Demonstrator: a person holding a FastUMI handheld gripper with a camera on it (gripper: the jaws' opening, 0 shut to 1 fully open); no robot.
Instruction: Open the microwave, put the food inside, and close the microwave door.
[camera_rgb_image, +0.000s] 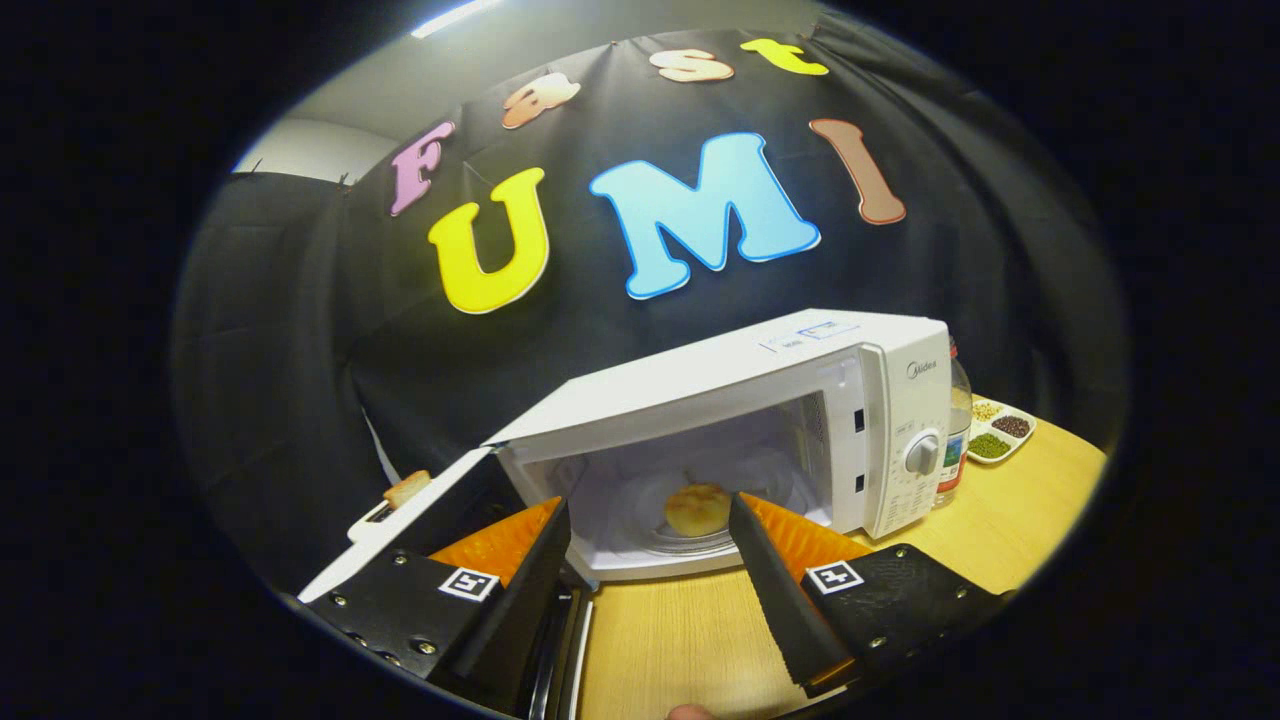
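The claw (650, 530) was spread and empty at lower centre. Beyond it, a bun (697, 508) sat inside the open "Midea" microwave (800, 400); a bottle (957, 430) and tray (1000, 430) stood right on the worktop (1040, 500).

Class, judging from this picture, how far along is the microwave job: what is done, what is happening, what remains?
Done: the microwave door is open, and the bun sits inside on the glass plate. In hand: the claw is open and holds nothing, in front of the opening. Left: closing the door.
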